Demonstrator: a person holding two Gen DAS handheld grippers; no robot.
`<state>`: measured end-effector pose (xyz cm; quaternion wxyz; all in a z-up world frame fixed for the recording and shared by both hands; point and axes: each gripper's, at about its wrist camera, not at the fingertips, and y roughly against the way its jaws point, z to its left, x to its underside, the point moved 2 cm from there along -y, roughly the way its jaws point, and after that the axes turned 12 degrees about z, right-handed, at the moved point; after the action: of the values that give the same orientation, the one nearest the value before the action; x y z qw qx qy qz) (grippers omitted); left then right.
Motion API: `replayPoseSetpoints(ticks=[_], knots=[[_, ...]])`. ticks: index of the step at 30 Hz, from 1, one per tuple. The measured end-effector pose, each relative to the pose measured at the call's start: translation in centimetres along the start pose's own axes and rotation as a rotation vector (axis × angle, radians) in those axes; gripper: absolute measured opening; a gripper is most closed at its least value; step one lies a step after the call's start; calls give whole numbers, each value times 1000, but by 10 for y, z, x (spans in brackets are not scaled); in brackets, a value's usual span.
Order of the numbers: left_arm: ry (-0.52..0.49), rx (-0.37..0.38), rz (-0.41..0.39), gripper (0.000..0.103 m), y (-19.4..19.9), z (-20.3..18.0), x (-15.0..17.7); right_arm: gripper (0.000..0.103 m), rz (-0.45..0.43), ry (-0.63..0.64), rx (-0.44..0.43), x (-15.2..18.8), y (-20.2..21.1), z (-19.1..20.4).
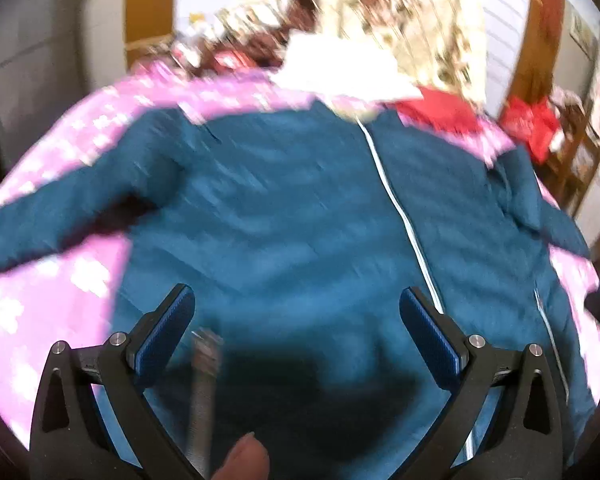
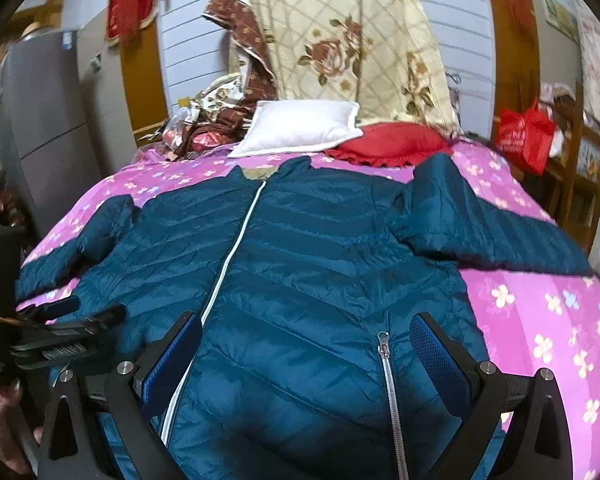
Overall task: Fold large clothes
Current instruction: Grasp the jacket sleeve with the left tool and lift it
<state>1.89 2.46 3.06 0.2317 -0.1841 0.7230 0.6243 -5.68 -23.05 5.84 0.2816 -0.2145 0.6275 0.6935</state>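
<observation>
Bed: pink flowered sheet (image 2: pixel 540 312), white pillow (image 2: pixel 300 128) and red cushion (image 2: pixel 392 144) at its head.
Back wall: pale, ribbed; floral quilt (image 2: pixel 340 40) piled against it.
Left: grey fridge (image 2: pixel 48 120).
Right: wooden chair (image 2: pixel 580 168), red bag (image 2: pixel 524 136).

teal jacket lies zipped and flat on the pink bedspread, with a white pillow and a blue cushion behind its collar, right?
Not quite: the cushion is red, not blue, as the right wrist view shows. The rest holds: the jacket lies zipped and flat on the pink bedspread, white pillow behind its collar.
</observation>
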Motion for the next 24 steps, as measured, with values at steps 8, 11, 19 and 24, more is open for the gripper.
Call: replayPoseSetpoints(ticks=[8,11,19,24], knots=[[271,-214,-15,103,29,187,-41,103,-2,-4,-40,7,9,-1],[426,-314,3,103,22,282,-24,103,-8,-10,-49,10,13,-5],[696,-335,123,103,-11,421,12,103,25,-50,-85,9,8,-14],[673,-327,176,103,-41,417,3,103,55,-43,-87,9,-1,-8]])
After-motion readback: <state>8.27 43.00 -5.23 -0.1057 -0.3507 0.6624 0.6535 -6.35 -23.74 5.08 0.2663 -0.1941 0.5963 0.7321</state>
